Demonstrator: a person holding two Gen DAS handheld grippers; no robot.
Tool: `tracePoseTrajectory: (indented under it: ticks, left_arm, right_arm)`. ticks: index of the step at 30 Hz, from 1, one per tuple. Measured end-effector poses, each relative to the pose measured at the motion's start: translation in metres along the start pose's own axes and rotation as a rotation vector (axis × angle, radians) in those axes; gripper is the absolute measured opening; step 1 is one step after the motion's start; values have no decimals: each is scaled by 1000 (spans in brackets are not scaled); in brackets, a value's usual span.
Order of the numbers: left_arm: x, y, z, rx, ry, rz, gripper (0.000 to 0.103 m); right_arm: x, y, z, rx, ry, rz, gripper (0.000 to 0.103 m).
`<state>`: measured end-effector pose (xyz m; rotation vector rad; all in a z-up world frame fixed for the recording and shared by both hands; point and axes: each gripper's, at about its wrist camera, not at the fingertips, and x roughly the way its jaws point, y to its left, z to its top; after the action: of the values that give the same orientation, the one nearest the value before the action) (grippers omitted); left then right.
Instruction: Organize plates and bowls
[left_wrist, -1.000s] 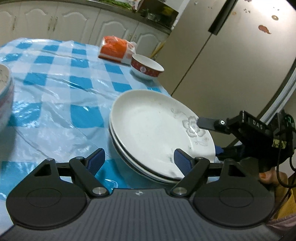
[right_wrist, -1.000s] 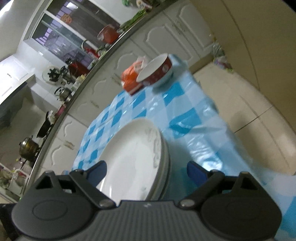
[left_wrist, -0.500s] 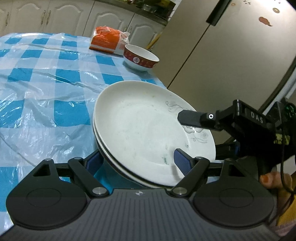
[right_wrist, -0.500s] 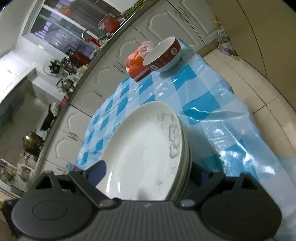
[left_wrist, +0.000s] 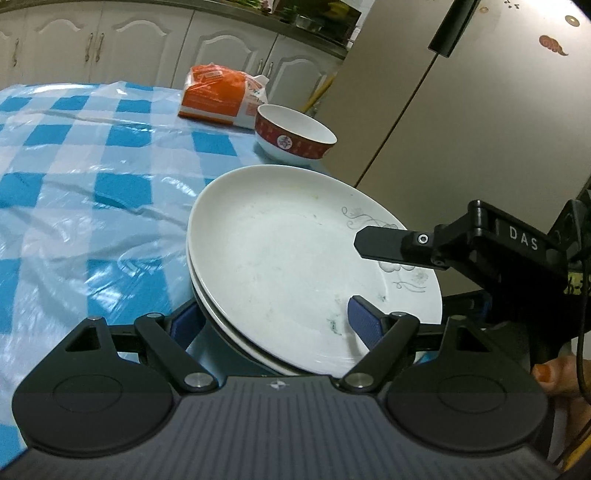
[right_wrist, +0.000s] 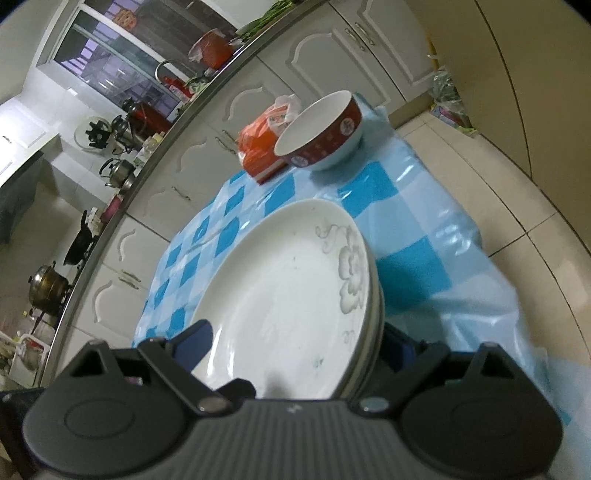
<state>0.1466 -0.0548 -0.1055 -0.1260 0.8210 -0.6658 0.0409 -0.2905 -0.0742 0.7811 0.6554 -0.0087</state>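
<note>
Both grippers, left (left_wrist: 275, 317) & right (right_wrist: 295, 343), straddle the plate stack (left_wrist: 288, 251) rim w/ jaws wide, not clamped. Plates already stacked; bowl (left_wrist: 295, 136) sits apart on desk (left_wrist: 92, 184), prob. next.

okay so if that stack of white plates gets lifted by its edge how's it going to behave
The plate stack looks like glazed ceramic, so probably rigid, heavy and breakable. The glossy rim may slip between the left hand-held gripper and the right hand-held gripper, whose fingers straddle opposite edges. Being loose plates, the top one could slide if tilted.
</note>
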Motion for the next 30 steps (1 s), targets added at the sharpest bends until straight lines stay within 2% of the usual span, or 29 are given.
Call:
tracePoseTrajectory:
  ticks: [5, 10, 14, 18, 24, 30]
  left_arm:
    - [10, -3, 6, 15, -7, 4, 101]
    - [12, 5, 8, 25, 0, -38, 99]
    - [3, 14, 10, 23, -4, -16, 99]
    - [-14, 22, 18, 9, -37, 5, 100]
    - [-33, 27, 51, 15, -127, 10, 100]
    - [-16, 22, 94, 50, -174, 30, 100]
  right_arm:
    - [-2, -6, 6, -3, -9, 0, 94]
    - [-1, -4, 7, -50, 4, -6, 95]
    - [-11, -1, 13, -114, -38, -71, 99]
    - [-21, -8, 27, -86, -100, -79, 99]
    - [-21, 4, 65, -82, -209, -81, 98]
    - [1, 13, 106, -49, -288, -38, 92]
